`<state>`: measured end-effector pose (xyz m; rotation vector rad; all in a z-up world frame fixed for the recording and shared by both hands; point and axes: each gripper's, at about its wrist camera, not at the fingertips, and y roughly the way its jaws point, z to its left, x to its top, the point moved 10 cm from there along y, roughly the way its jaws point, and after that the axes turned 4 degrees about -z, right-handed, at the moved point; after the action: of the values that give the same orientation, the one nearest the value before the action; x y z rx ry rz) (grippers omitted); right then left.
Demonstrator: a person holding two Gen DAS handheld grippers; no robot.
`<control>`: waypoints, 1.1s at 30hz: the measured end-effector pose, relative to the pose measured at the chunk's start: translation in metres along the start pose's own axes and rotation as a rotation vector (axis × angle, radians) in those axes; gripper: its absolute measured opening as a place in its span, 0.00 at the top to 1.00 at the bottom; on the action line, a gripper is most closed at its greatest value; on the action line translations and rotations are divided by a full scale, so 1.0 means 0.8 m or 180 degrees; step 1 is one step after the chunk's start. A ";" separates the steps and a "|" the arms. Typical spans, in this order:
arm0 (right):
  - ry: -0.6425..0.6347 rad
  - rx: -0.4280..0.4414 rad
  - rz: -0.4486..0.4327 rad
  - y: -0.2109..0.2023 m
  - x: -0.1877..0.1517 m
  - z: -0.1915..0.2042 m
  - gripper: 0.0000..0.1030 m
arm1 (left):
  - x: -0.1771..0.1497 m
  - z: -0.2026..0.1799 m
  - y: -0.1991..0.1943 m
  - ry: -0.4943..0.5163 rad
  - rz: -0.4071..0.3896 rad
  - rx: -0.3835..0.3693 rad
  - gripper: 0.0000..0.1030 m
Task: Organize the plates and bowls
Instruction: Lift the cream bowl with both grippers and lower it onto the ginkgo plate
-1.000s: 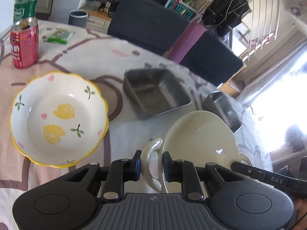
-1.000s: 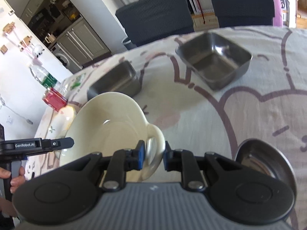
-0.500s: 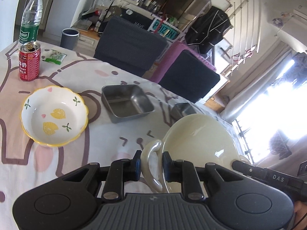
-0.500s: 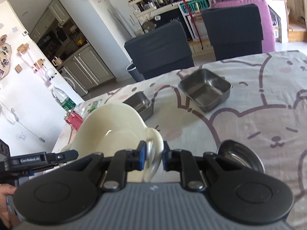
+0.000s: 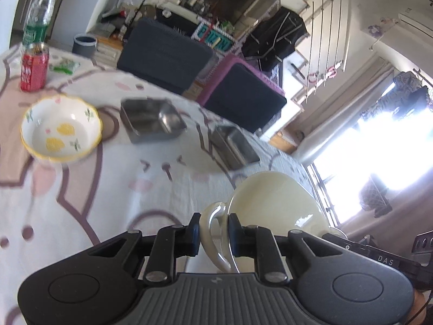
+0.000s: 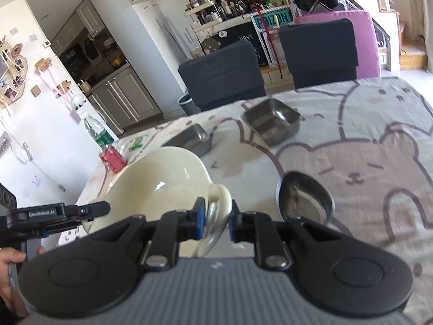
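Observation:
A cream two-handled bowl (image 5: 273, 203) (image 6: 159, 181) hangs in the air above the table, held from both sides. My left gripper (image 5: 213, 233) is shut on one loop handle (image 5: 213, 227). My right gripper (image 6: 215, 220) is shut on the opposite handle (image 6: 219, 205). A white bowl with lemon pattern and yellow rim (image 5: 61, 131) sits on the table at the left. Two square steel trays (image 5: 151, 120) (image 5: 234, 146) lie further back, also seen as trays (image 6: 272, 124) (image 6: 189, 139) in the right wrist view. A small round steel bowl (image 6: 303, 197) rests just right of the right gripper.
A red can (image 5: 33, 66) and a green-labelled water bottle (image 5: 36, 24) stand at the far left of the table with a small green packet (image 5: 65, 66). Two dark chairs (image 5: 165, 55) (image 5: 243, 100) stand behind the cartoon-print tablecloth (image 6: 365, 157). A person's hand (image 6: 10, 260) holds the left gripper.
Both grippers have risen and drawn back with the cream bowl between them. The table objects now look smaller and farther away, and more of the room shows.

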<state>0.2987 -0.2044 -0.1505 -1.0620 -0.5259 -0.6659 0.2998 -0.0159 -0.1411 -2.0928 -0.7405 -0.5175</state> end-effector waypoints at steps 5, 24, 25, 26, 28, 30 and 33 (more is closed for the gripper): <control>0.0139 -0.0089 0.0097 -0.005 -0.021 -0.020 0.80 | -0.031 0.004 0.020 -0.0043 0.0253 0.0029 0.79; 0.0376 -0.0415 0.0727 0.030 -0.079 -0.063 0.80 | -0.090 0.032 0.075 -0.0146 0.0824 0.0288 0.76; 0.0380 -0.0420 0.0734 0.030 -0.079 -0.065 0.80 | -0.091 0.033 0.077 -0.0154 0.0829 0.0296 0.76; 0.0376 -0.0428 0.0738 0.030 -0.079 -0.065 0.80 | -0.092 0.034 0.079 -0.0163 0.0835 0.0306 0.75; 0.0357 -0.0445 0.0742 0.031 -0.079 -0.065 0.80 | -0.094 0.037 0.082 -0.0191 0.0851 0.0328 0.75; 0.0338 -0.0447 0.0742 0.030 -0.078 -0.062 0.80 | -0.096 0.041 0.085 -0.0220 0.0861 0.0348 0.74; 0.0314 -0.0450 0.0757 0.032 -0.079 -0.060 0.81 | -0.099 0.045 0.089 -0.0241 0.0863 0.0372 0.73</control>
<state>0.2770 -0.2245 -0.2278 -1.1961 -0.2643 -0.5476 0.2921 -0.0460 -0.2493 -2.0700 -0.5049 -0.2413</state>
